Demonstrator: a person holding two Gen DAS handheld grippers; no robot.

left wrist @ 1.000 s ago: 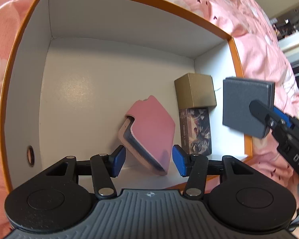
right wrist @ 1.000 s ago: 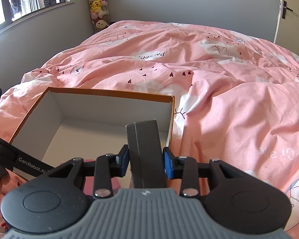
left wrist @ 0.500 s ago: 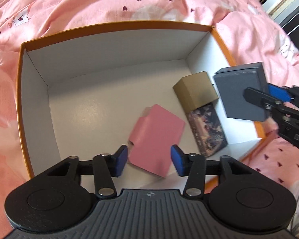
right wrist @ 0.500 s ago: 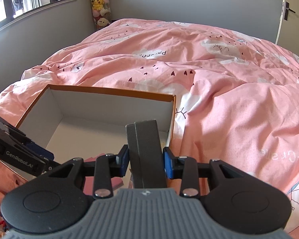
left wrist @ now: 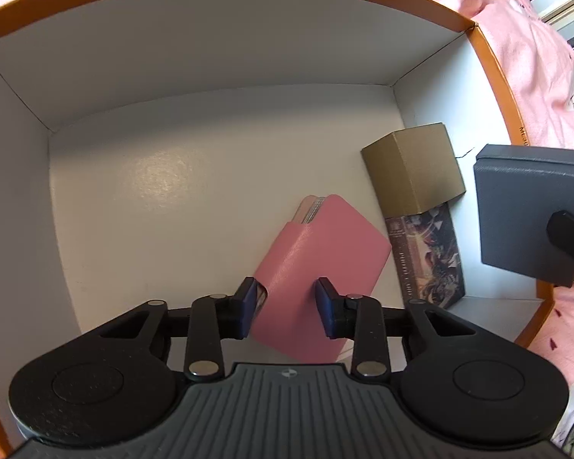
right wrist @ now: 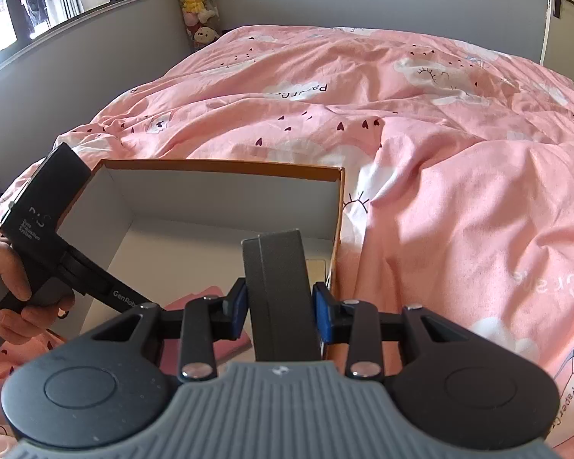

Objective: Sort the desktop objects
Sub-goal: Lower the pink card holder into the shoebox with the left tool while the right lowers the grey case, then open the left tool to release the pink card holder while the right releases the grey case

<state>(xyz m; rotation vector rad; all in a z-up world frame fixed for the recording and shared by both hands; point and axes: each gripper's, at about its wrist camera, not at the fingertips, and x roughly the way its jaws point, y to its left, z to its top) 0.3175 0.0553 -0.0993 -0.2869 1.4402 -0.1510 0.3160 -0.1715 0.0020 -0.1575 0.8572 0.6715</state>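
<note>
1. Left gripper (left wrist: 285, 308): its jaws have just been closing and now straddle the near end of the pink card case (left wrist: 321, 264). The right pad meets the cover; whether the left pad presses is unclear, so a firm clench cannot be confirmed.
2. Right gripper (right wrist: 279, 308): clamped on a grey box (right wrist: 279, 294), held upright above the near right corner of the orange-rimmed box (right wrist: 225, 166), probably waiting for space.
3. The case lies tilted on the white floor, just left of the patterned box (left wrist: 428, 260) and gold box (left wrist: 413, 168), both packed against the right wall to save room.
4. Bedspread (right wrist: 440, 153): surrounds the box.
</note>
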